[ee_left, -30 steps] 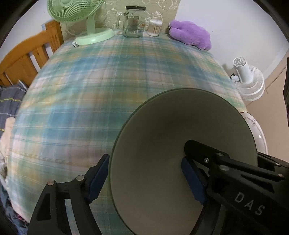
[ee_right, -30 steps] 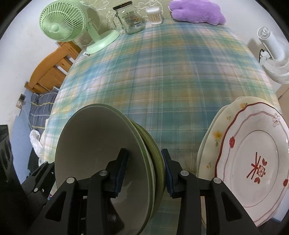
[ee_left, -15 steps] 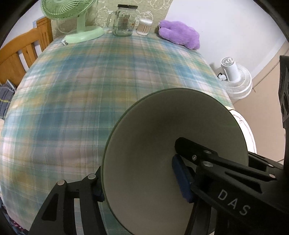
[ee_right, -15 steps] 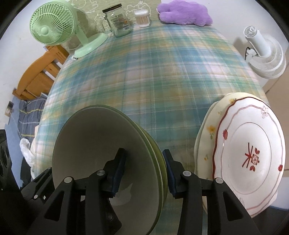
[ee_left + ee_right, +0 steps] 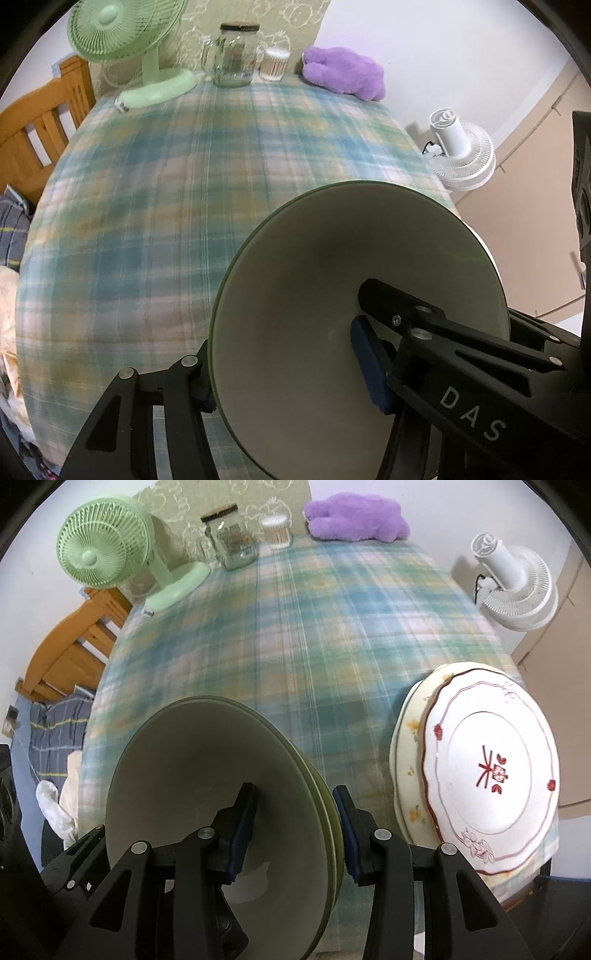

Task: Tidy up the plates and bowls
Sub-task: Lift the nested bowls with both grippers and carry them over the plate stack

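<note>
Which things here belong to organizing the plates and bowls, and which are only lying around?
For the job:
- green bowls, nested, rim gripped by both grippers
- stacked plates at the table's right edge

Only lying around:
- green fan
- glass jar
- cotton swab container
- purple plush
- white fan beyond the table

Below my jaws the table [image 5: 332, 635] wears a plaid cloth. Along its far edge stand a green fan [image 5: 110, 554], a glass jar [image 5: 231, 541], a cotton-swab tub [image 5: 276, 531] and a purple plush [image 5: 356, 517]. Stacked plates [image 5: 491, 771] sit at the right edge.
</note>
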The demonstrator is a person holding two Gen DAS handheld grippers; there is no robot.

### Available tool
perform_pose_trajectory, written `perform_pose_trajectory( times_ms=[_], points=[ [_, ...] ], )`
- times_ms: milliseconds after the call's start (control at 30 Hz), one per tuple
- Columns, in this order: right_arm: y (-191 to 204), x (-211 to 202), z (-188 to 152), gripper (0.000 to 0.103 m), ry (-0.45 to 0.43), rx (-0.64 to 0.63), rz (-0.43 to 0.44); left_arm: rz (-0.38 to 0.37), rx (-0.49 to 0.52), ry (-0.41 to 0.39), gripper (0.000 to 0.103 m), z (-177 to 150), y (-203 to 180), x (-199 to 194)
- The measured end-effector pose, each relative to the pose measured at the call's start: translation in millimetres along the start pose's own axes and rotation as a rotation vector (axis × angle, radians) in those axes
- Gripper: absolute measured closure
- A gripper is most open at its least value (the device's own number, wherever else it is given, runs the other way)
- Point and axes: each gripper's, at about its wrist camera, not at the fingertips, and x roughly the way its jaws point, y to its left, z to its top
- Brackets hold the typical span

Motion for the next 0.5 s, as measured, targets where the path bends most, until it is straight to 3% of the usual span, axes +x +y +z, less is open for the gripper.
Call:
perform_pose_trajectory(
  times_ms=[333, 500],
  points=[
    [-4.6, -31.7, 3.4, 0.058, -0.057, 0.014, 0.023, 0.03, 0.048, -0.058, 0.044, 6.9, -19.4, -24.3],
    [-16.7, -37.0, 3.7, 0.058, -0.073, -0.009, 0.041, 0.046, 0.023, -0.075, 0.044, 3.9, -33.0, -23.0]
  ],
)
